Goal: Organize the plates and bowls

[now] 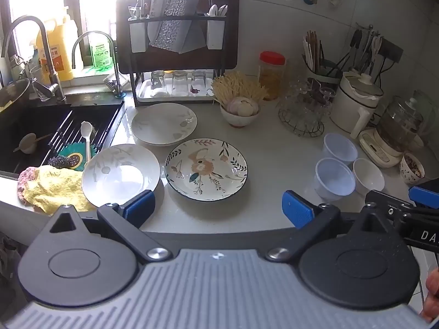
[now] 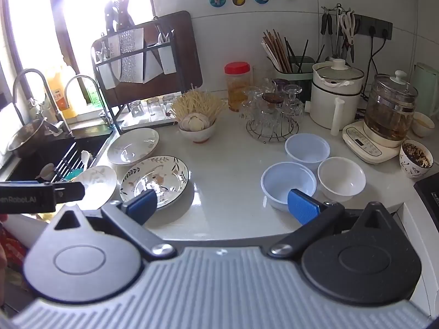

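Three plates, one floral w/ dark rim.

Plates: 3, comprising floral plate and two white leaf-pattern plates. Translucent plastic bowls: 2. White ceramic bowl: 1. Faucets: 2.

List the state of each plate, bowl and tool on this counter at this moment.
Left tool: open, empty.
Right tool: open, empty.
Floral plate: flat on counter, empty.
Near white plate: upright, empty, beside yellow cloth.
Far white plate: upright, empty.
Near plastic bowl: upright, empty.
Far plastic bowl: upright, empty.
White bowl: upright, empty.
Garlic bowl: upright, filled.
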